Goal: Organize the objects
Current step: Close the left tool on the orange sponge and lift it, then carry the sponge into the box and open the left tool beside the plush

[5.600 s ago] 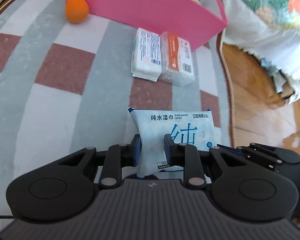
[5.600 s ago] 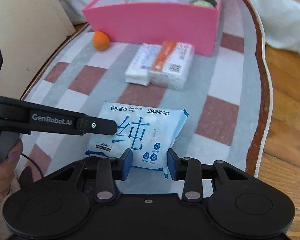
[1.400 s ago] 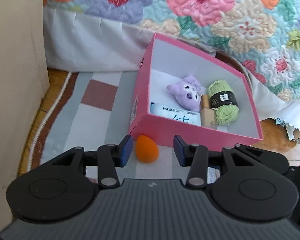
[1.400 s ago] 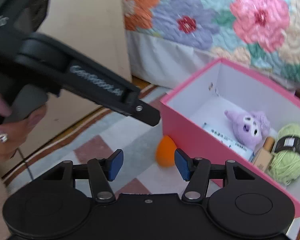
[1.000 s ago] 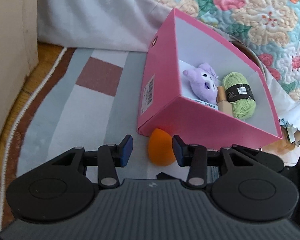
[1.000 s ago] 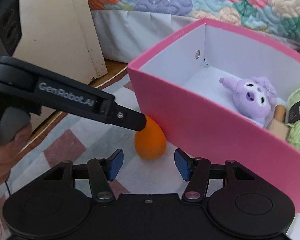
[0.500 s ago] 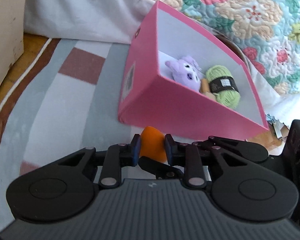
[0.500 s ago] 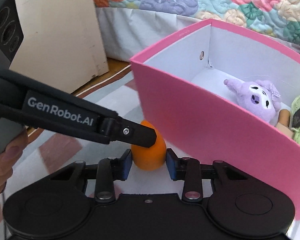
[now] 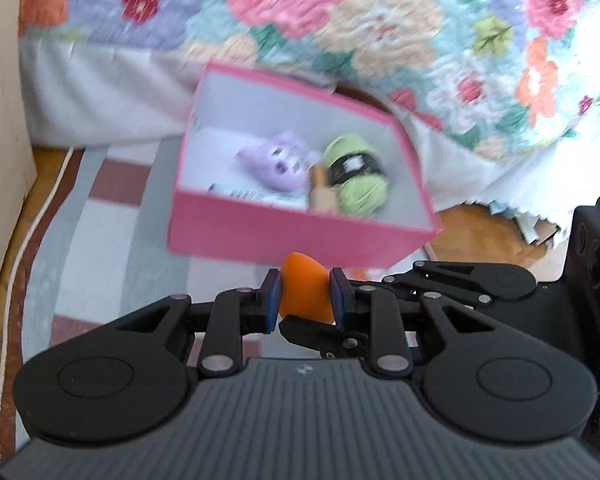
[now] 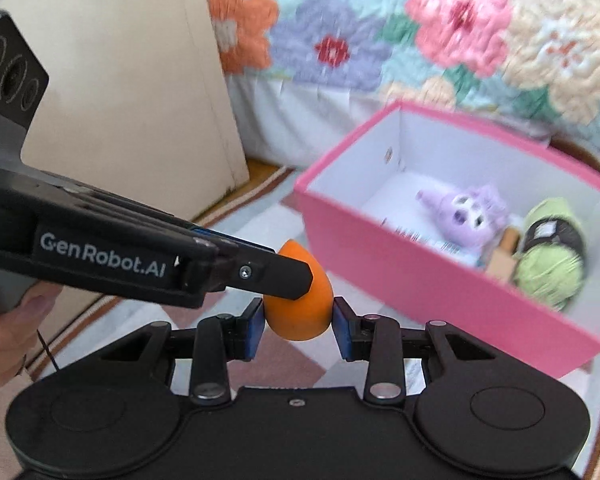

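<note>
Both grippers clamp the same orange sponge (image 10: 299,296), an egg-shaped piece held in the air just in front of the pink box (image 10: 440,280). The right gripper (image 10: 299,322) has its blue pads narrowed onto the sponge's two sides. The left gripper (image 9: 305,300) pinches it as well, jaws drawn in to the sponge's width; in the right wrist view its black finger crosses the sponge's upper left. The sponge sits lower than the box's rim and outside its near wall, over the checked rug (image 9: 100,248). Inside the box lie a purple plush toy (image 10: 466,210), green yarn (image 10: 550,268), a wooden piece between them, and what looks like a wipes pack, though blur makes that uncertain
</note>
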Action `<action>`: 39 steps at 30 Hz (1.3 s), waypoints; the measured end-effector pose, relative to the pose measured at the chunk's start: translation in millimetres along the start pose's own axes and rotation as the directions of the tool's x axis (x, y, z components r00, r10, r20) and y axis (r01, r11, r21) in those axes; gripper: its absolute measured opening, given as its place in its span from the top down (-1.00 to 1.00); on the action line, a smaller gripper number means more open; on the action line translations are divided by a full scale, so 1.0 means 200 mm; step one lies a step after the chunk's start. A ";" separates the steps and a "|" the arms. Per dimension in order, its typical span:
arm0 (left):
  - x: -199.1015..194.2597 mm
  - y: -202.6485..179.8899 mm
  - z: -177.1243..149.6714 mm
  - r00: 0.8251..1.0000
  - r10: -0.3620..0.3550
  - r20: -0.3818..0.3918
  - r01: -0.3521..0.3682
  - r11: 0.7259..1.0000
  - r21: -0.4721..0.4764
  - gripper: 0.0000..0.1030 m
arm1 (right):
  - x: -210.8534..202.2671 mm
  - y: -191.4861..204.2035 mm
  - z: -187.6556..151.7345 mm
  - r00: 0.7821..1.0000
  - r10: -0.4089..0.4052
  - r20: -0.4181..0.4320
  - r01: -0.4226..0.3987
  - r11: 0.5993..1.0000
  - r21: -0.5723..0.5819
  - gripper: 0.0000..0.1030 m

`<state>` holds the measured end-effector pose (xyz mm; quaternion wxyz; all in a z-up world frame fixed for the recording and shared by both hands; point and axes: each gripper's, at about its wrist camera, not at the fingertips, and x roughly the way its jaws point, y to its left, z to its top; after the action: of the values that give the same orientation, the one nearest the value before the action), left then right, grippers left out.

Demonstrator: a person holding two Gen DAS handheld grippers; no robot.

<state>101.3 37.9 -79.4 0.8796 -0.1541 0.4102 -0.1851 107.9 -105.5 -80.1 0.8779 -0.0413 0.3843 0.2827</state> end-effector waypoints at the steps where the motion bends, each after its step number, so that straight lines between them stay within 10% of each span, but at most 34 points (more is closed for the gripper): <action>1: -0.02 -0.03 0.02 1.000 -0.002 0.012 0.002 1.000 0.011 0.53 | -0.03 -0.01 0.03 1.000 -0.002 0.013 0.002 1.000 0.002 0.21; 15: -0.09 -0.26 0.50 0.998 0.056 0.042 -0.060 0.995 0.084 0.53 | -0.25 -0.18 0.39 0.996 -0.021 0.087 0.019 1.000 0.024 0.20; 32: 0.63 0.15 0.57 0.983 0.153 -0.103 -0.170 0.968 -0.184 0.53 | 0.51 -0.71 0.40 0.972 0.170 -0.160 -0.097 0.917 0.387 0.20; 39: 0.76 0.22 0.57 0.978 0.173 -0.113 -0.193 0.959 -0.206 0.53 | 0.67 -0.68 0.42 0.967 0.122 -0.225 -0.057 0.960 0.274 0.20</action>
<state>289.3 22.4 -129.3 0.8508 -0.2013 0.4811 -0.0643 307.3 -133.3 -134.7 0.8090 0.0602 0.5231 0.2613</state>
